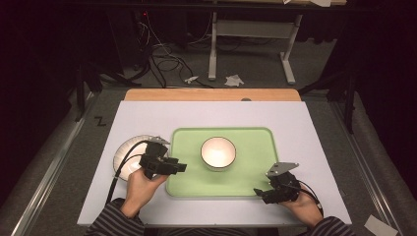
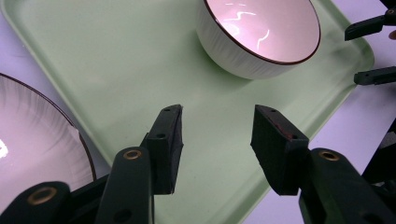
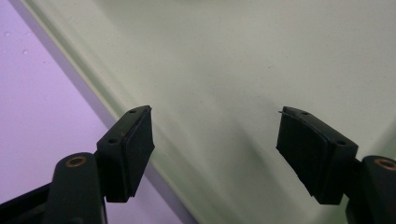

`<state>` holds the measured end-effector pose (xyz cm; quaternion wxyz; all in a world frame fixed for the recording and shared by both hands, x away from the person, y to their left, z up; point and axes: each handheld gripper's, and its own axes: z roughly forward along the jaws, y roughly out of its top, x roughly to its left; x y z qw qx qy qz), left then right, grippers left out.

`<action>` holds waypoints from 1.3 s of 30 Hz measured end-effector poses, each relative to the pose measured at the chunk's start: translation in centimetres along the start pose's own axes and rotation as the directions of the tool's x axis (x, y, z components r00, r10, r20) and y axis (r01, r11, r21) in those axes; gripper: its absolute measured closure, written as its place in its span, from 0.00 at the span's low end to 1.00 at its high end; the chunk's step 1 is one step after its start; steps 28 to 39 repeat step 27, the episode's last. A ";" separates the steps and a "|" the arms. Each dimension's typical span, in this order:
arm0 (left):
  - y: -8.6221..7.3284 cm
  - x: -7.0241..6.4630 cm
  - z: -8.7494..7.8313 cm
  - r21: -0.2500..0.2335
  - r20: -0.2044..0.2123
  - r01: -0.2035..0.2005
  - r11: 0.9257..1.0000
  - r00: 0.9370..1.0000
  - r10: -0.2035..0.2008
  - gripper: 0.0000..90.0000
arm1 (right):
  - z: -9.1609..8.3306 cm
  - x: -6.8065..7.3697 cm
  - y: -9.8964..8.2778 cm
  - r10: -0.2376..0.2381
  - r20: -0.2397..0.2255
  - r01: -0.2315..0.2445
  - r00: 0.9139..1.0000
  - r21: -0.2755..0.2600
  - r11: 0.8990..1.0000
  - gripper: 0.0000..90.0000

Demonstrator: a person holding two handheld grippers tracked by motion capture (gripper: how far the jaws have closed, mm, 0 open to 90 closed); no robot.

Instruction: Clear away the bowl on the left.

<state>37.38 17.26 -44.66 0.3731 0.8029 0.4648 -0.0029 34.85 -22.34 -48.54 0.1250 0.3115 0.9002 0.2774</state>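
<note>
Two grippers low in the high view, both with jaws apart and holding nothing. Left gripper [image 1: 181, 167] at lower left, poised over the near-left edge of the tray [image 1: 251, 184], just past a plate [image 1: 124, 150] lying on the table [image 1: 305, 132] beside that tray. Right gripper [image 1: 257, 192] at lower right, jaws straddling the tray's near-right rim, wide apart in its own view. Farther up, near frame centre, a bowl [image 1: 218, 153] upright on the tray, well apart from both grippers. Judged as an approach step: nothing gripped yet, likely heading for a two-handed grip on the tray or a reach for the bowl; cannot tell which. Next move calls for settling jaws squarely over a rim, then closing evenly, keeping the bowl from sliding.
</note>
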 end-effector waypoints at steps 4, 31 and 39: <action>-0.4 0.1 0.2 0.005 -0.003 0.003 1.000 1.000 -0.003 0.59 | 0.0 0.0 0.0 0.000 0.000 0.000 1.000 0.000 1.000 0.32; -1.4 0.4 1.7 0.089 -0.026 0.006 0.996 1.000 -0.004 0.57 | -0.1 0.0 0.0 0.001 -0.003 -0.001 1.000 -0.003 1.000 0.32; -1.4 0.4 1.7 0.089 -0.026 0.006 0.996 1.000 -0.004 0.57 | -0.1 0.0 0.0 0.001 -0.003 -0.001 1.000 -0.003 1.000 0.32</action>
